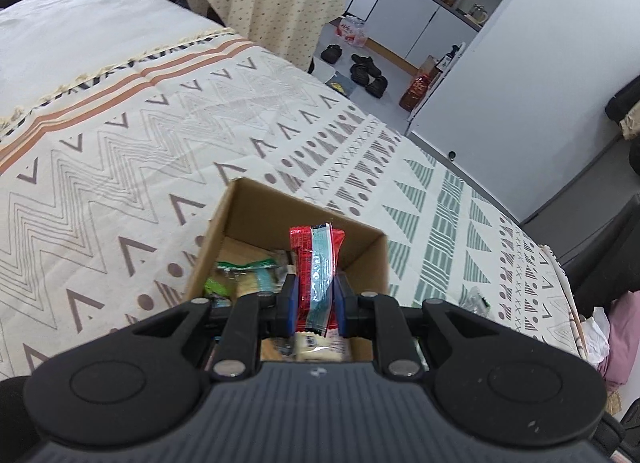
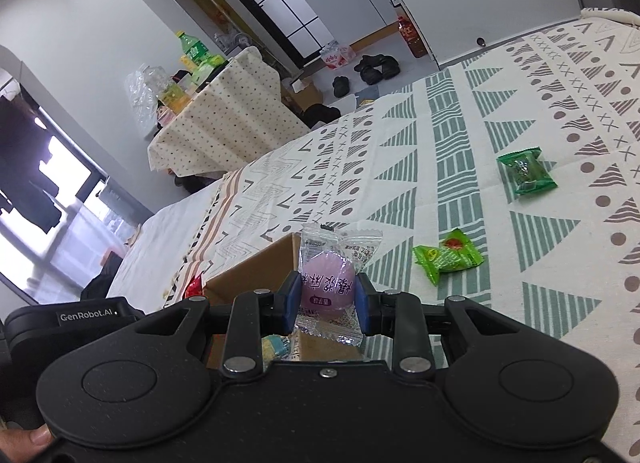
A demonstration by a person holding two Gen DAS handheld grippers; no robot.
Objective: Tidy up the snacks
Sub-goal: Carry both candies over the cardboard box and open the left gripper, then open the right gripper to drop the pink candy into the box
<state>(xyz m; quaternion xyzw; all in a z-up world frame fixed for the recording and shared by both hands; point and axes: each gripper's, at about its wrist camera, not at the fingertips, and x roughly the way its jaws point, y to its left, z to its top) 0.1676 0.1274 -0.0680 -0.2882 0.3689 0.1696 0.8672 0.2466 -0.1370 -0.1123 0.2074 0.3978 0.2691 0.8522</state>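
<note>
Both grippers hold snacks at the open brown cardboard box [image 1: 248, 211] on the bed

Left gripper [image 1: 316, 299] jaws clamp a red-and-blue wrapped snack [image 1: 316, 259] above the box; right gripper [image 2: 325, 299] jaws grip a clear-wrapped purple round sweet [image 2: 328, 287]

1. The cardboard box [image 1: 362, 259] has its near wall hidden behind the left gripper [image 1: 316, 305].
2. The snacks [image 1: 244, 277] inside the box are blurred; their kinds can't be told.
3. In the right wrist view, only a thumb tip [image 2: 34, 437] shows at the picture's edge.
4. A red wrapper [image 2: 195, 286] peeks from behind the box.
</note>
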